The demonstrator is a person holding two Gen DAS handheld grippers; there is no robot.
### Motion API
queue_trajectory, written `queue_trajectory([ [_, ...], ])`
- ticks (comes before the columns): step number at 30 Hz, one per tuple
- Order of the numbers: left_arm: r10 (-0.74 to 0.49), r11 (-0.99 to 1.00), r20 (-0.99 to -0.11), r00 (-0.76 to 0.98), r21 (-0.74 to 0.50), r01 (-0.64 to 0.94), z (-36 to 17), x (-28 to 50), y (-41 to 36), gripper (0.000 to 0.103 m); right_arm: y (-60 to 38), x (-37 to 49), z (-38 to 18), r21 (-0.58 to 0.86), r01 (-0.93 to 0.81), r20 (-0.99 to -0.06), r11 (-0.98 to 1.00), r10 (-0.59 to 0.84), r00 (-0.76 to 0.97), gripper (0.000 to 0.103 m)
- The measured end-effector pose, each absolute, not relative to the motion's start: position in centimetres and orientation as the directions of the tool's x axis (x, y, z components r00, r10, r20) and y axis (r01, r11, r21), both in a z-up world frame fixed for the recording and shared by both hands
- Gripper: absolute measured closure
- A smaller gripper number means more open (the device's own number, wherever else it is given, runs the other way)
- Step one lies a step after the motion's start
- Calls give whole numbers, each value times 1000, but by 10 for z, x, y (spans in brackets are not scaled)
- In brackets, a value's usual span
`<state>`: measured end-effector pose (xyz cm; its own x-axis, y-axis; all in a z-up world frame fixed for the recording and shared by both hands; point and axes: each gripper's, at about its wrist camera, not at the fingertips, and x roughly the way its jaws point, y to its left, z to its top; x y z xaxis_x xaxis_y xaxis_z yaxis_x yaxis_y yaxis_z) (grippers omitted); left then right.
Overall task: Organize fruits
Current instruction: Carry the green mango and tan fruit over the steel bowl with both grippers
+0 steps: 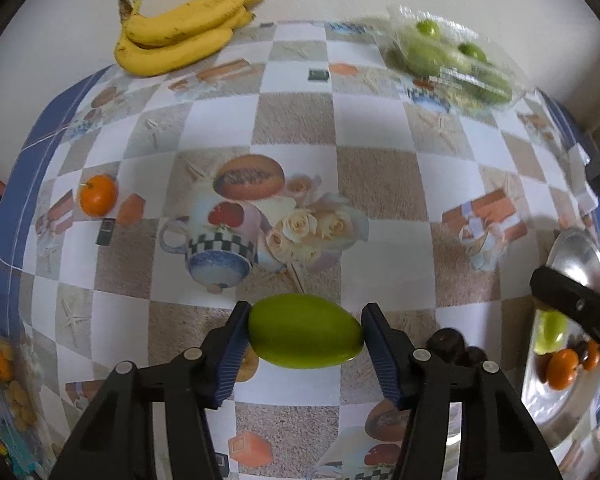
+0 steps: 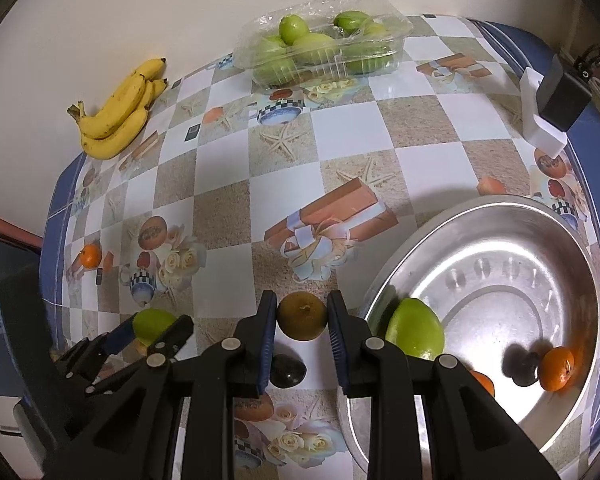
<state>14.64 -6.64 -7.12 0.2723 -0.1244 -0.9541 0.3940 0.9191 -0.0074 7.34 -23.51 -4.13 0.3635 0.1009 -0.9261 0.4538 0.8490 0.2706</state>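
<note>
1. Left gripper [image 1: 304, 332] points steeply down at the table [image 1: 296, 128], jaws about half open around a green fruit [image 1: 303, 331]. Both blue pads sit at the fruit's ends and look to be touching it, so I read it as gripped. The fruit lies crosswise between the fingers, just above the patterned tablecloth.
2. The right wrist view shows the same grip near the table's front left edge: left gripper [image 2: 156, 326] around the green fruit [image 2: 153, 324].
3. Right gripper [image 2: 302, 316] is clamped on a brown round fruit [image 2: 302, 316], pads pressed to both sides, jaws as narrow as they go. It is held just left of the steel bowl [image 2: 540, 216], above the table.
4. A dark fruit [image 2: 287, 372] lies on the table directly under the right gripper's fingers, beside the bowl's rim.
5. The steel bowl stands at the front right corner. Inside it: a second green fruit [image 2: 415, 334] against the left wall, an orange [image 2: 556, 368] touching a dark fruit [image 2: 521, 364], and another orange [image 2: 483, 385] partly hidden behind the right gripper.
6. Banana bunch [image 2: 116, 114] sits at the back left corner, against the wall.
7. Clear plastic tray [image 2: 324, 40] of green fruit sits at the back edge, right of centre.
8. A lone orange [image 1: 97, 195] sits near the left edge.
</note>
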Motion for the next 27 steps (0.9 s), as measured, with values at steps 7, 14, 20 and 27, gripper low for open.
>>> queue_trajectory([
  [7,-155,923,-928,339,-14,384,-37,138,-69,44,-249,60,-32,286,482,-917,828,91,388,76],
  [14,-229,886,-905,359,-41,461,-6,113,-104,44,-280,33,-26,274,540,-920,796,53,389,76],
  [20,-288,825,-909,302,-75,561,-3,78,-146,44,-310,2,-26,242,598,-930,764,6,368,76],
  [27,-288,750,-922,258,-50,660,-11,36,-189,44,-339,-35,-34,220,654,-940,724,-22,340,76],
])
